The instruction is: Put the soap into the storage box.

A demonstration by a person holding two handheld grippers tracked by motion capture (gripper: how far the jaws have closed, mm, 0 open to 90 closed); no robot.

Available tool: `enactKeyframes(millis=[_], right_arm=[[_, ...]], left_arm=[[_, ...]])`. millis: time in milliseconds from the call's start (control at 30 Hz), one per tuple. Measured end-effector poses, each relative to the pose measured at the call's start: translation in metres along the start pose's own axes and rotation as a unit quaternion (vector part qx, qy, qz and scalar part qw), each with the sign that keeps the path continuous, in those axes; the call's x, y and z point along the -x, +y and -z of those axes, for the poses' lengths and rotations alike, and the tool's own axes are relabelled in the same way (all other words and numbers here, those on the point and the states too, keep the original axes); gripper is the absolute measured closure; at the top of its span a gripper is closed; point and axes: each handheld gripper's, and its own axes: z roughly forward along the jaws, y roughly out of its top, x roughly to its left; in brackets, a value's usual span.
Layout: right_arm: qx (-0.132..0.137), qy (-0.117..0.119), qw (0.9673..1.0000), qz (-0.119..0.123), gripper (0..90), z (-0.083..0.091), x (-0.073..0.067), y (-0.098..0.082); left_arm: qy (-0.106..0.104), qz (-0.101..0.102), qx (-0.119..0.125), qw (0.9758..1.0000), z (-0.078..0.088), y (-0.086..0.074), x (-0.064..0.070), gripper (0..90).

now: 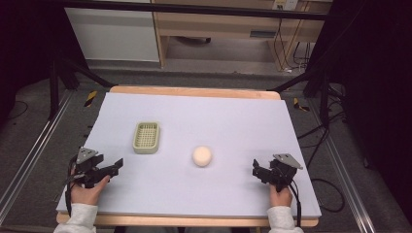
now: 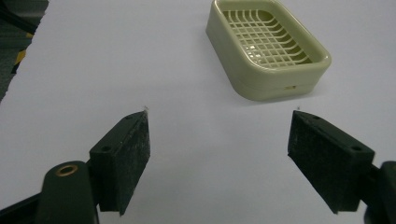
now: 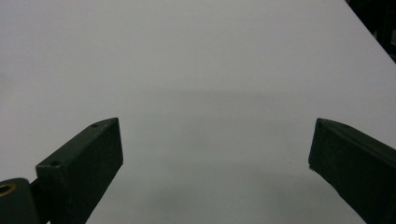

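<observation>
The soap dish point(image 1: 146, 137), a pale green slotted tray, lay left of centre in the high view, its long axis running away from the person toward the frame's top, open side up. In the left tool view it sat at upper right point(image 2: 268, 46), its long axis slanting from upper left to lower right. A round cream soap point(image 1: 202, 156) rested near it, at centre, well apart. The left tool point(image 1: 115, 165), at lower left, was spread wide, gripping nothing. The right tool point(image 1: 256, 169), at lower right, likewise gaped, holding nothing, above the lavender counter point(image 1: 233, 121).
</observation>
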Motion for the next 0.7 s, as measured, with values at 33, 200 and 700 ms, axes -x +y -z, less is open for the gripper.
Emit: enactKeyframes(millis=[33,200,700], right_arm=[[0.004,-0.002,1.0000,-0.002,3.1,0.001,0.000,0.001],[0.014,0.001,0.9999,-0.004,3.0,0.003,0.002,0.001],[0.021,0.008,0.9997,0.013,2.9,0.005,-0.001,0.001]], left_arm=[[-0.003,-0.001,-0.003,1.0000,-0.001,0.000,0.001,21.0],[-0.025,0.004,0.001,0.9997,0.001,0.001,0.009,21.1],[-0.039,-0.035,-0.003,0.9986,-0.001,0.003,0.032,21.2]])
